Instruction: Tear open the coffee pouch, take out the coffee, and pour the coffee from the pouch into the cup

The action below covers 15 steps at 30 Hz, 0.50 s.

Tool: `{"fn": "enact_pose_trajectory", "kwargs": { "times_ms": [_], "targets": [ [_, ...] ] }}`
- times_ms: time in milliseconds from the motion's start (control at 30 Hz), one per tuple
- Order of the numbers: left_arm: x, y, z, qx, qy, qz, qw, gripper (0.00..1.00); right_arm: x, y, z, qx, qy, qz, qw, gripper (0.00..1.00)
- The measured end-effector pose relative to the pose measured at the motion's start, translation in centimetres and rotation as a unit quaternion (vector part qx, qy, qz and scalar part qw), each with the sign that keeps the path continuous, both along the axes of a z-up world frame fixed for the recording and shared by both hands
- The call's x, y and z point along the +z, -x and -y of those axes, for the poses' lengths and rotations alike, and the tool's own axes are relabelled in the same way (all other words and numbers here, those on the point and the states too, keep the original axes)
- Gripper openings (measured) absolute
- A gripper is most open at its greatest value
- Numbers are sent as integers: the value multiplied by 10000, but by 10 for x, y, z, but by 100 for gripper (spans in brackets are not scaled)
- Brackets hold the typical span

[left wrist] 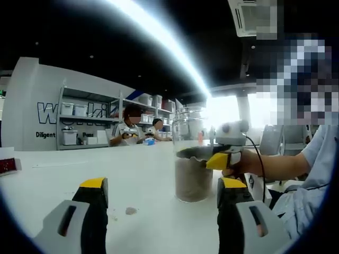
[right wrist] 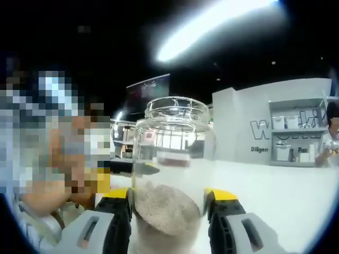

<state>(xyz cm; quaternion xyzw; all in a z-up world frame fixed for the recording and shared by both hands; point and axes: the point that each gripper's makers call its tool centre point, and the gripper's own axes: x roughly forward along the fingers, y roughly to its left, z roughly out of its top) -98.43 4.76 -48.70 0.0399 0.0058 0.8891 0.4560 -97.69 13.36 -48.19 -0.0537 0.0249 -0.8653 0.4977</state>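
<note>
The grey wall (left wrist: 32,106) reads "Diligen" under large cut-off letters. The right gripper (right wrist: 168,203) clamps a clear glass jar (right wrist: 169,164) of pale coffee powder, standing on the white worktop (left wrist: 132,180) near its edge by the person. The left gripper (left wrist: 161,193) hangs open, touching nothing.

Jar (right wrist: 170,169) base cut off by the right gripper view's bottom edge between the jaws, whether they touch its glass unclear; in the left gripper view the right gripper (left wrist: 214,157) hides part of the jar's near side, and wall lettering (left wrist: 58,112) behind it sits half-hidden by shelves.
</note>
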Motion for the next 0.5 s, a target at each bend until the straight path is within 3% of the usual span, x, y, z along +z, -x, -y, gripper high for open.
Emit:
{"fn": "enact_pose_trajectory", "kwargs": {
  "times_ms": [500],
  "targets": [
    [-1,-4,-1,-4,4,-3,10000,85,0,-11,1,-157,21,47,9999,56]
  ]
}}
